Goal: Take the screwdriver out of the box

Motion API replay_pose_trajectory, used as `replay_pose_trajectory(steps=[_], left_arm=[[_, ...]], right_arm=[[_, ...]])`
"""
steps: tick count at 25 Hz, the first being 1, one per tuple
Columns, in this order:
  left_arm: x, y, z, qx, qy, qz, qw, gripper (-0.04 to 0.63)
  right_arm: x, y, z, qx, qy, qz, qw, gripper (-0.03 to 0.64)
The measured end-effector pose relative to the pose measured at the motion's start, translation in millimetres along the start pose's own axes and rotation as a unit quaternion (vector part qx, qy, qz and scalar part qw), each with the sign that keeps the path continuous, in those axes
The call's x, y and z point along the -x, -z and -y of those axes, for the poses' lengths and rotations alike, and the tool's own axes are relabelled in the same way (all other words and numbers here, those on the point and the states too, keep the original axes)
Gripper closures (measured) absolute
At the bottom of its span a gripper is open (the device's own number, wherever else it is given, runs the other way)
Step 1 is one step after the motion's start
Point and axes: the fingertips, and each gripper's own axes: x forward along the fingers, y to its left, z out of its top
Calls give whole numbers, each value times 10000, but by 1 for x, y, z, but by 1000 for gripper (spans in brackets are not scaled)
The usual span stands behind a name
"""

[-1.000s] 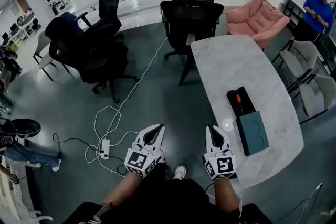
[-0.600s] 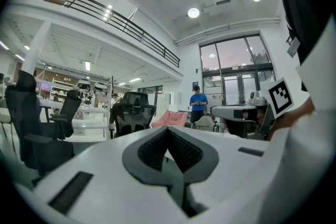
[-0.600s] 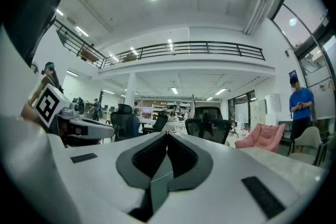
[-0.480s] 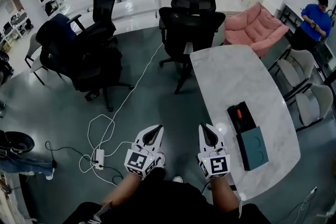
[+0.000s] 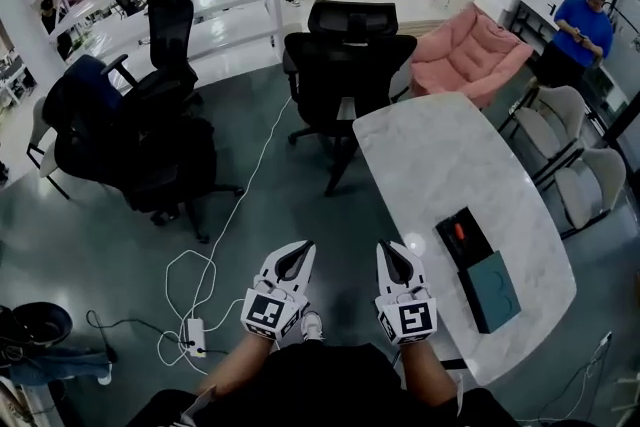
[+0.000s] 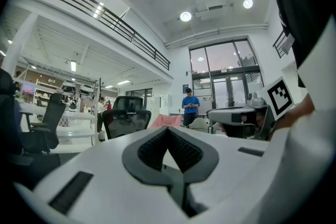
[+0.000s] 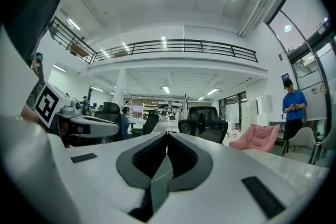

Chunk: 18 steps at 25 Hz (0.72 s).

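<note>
From the head view, both tools are held low in front of the person's body, over the floor and side by side. The left gripper (image 5: 298, 250) and the right gripper (image 5: 390, 248) both point forward. The box (image 5: 464, 237) lies open on the white table (image 5: 430, 145), ahead and to the right of both tools, with its teal lid (image 5: 489, 291) just beside it. The screwdriver (image 5: 459, 232) shows as a small orange spot inside the box; its long axis is too small to tell. The right gripper is clearly the nearer one, so I judge that the reach belongs to it, forward and to the right.

In the left gripper view, the jaws of the left gripper (image 6: 168, 131) are pressed together and hold nothing.

In the right gripper view, the jaws of the right gripper (image 7: 167, 136) are also closed and empty. Only the table edge shows at the lower right; the box is not in this view.
</note>
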Motion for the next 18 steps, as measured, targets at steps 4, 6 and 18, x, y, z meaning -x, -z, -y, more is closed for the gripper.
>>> replay_pose_trajectory(steps=[4,6,18], left_arm=[[-14,2,-9,11,270,-8,9996,589],[-23,6,-6,-8,426,-14,9991,589],[-116,21,43,-95,1358,-118,9906,589]], right_arm=[[-3,1,7,2,292,-71,9995,592],[-1,7,10,9,399,-113,9991,592],[25,35,92,-107,1228,-289,9919,592]])
